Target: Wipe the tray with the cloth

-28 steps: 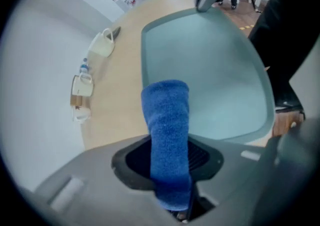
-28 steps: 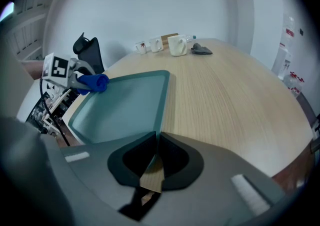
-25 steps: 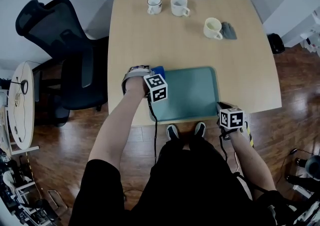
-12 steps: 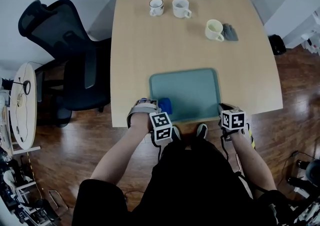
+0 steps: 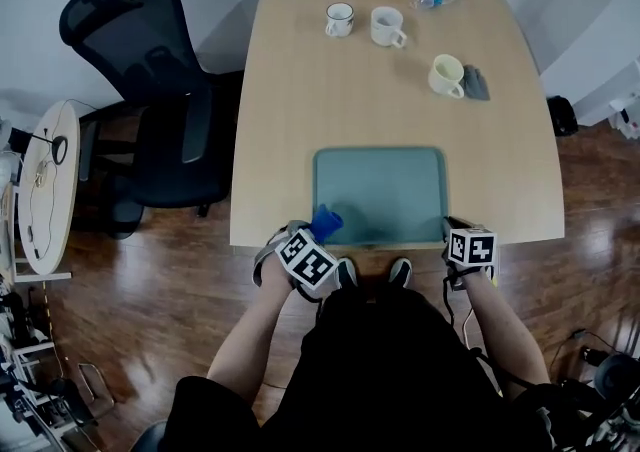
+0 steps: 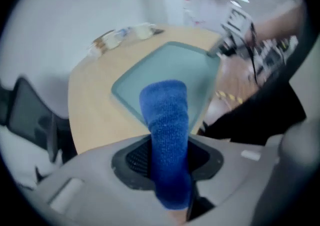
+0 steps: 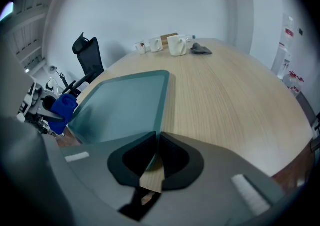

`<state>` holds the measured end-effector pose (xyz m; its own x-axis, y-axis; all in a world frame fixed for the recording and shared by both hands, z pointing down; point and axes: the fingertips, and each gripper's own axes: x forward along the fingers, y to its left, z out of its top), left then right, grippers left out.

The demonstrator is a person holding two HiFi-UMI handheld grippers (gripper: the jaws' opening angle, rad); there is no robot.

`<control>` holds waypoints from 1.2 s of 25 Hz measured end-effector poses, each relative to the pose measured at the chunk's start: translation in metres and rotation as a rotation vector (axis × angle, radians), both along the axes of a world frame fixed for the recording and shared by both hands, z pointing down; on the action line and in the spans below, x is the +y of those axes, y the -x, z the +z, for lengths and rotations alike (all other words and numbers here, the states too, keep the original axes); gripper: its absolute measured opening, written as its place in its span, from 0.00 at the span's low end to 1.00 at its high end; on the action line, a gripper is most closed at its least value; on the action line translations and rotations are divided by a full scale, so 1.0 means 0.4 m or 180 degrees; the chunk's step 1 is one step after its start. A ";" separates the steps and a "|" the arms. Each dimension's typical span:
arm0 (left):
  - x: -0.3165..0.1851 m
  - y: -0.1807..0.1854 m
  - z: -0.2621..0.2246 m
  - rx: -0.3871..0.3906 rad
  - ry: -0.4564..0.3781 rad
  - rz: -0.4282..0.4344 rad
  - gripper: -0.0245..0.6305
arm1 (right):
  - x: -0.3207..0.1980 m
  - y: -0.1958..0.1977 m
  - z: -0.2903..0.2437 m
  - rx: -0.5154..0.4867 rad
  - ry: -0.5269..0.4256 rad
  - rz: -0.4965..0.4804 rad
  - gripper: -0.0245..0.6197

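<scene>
Tray (image 5: 380, 195) lies at the near edge of the bench (image 5: 300, 90), and its surface looks clean and bare to me. My right hand-held gripper (image 5: 449, 228) is clamped on the rim at the near right corner, steadying it. My left hand-held gripper (image 5: 318, 235) is closed on the blue cloth (image 5: 326, 219), which stands up from the jaws just off the near left corner, not touching the tray. I judge the wiping is largely done or between passes. If more is needed, the cloth must go back onto the surface.
</scene>
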<state>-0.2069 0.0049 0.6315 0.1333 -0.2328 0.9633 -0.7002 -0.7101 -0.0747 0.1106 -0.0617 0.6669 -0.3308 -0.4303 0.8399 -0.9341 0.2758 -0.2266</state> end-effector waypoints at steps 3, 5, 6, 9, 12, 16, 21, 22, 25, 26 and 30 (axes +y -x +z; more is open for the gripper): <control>-0.070 0.101 -0.041 0.0569 0.0059 -0.1266 0.26 | 0.003 -0.001 0.004 -0.0174 -0.0023 0.0085 0.08; -0.091 0.132 -0.042 0.0955 0.0186 -0.1770 0.26 | 0.006 -0.005 0.003 -0.0192 -0.0045 0.0112 0.08; -0.099 0.157 -0.038 0.1026 0.0224 -0.1936 0.26 | 0.005 -0.004 -0.001 -0.0159 -0.0065 0.0102 0.08; -0.113 0.230 -0.016 0.1021 0.0345 -0.2227 0.26 | 0.002 0.002 -0.010 -0.0059 -0.0093 0.0064 0.08; -0.110 0.251 0.011 0.0927 0.0476 -0.2231 0.28 | 0.005 0.001 -0.018 -0.0040 -0.0120 0.0087 0.08; -0.111 0.254 0.017 0.0899 0.0433 -0.2247 0.35 | 0.015 -0.008 -0.041 0.0064 -0.0210 0.0133 0.08; -0.123 0.257 -0.069 0.1134 0.0105 -0.2317 0.42 | 0.028 -0.041 -0.113 0.0042 -0.0391 0.0375 0.08; -0.120 0.255 -0.087 0.1169 0.0054 -0.2279 0.42 | 0.035 -0.046 -0.128 0.0020 -0.0425 0.0421 0.08; -0.102 0.246 -0.129 0.1245 -0.0082 -0.2167 0.42 | 0.060 -0.048 -0.164 -0.0020 -0.0525 0.0489 0.08; -0.095 0.244 -0.138 0.1267 -0.0124 -0.2154 0.42 | 0.071 -0.044 -0.175 -0.0025 -0.0551 0.0491 0.08; -0.044 0.241 -0.155 0.1262 -0.0267 -0.2169 0.42 | 0.129 -0.003 -0.215 -0.0134 -0.0623 0.0501 0.08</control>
<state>-0.3035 -0.0127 0.5694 0.2649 -0.4562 0.8495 -0.9642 -0.1186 0.2370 0.1117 -0.0103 0.5809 -0.2797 -0.6324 0.7223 -0.9599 0.1701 -0.2227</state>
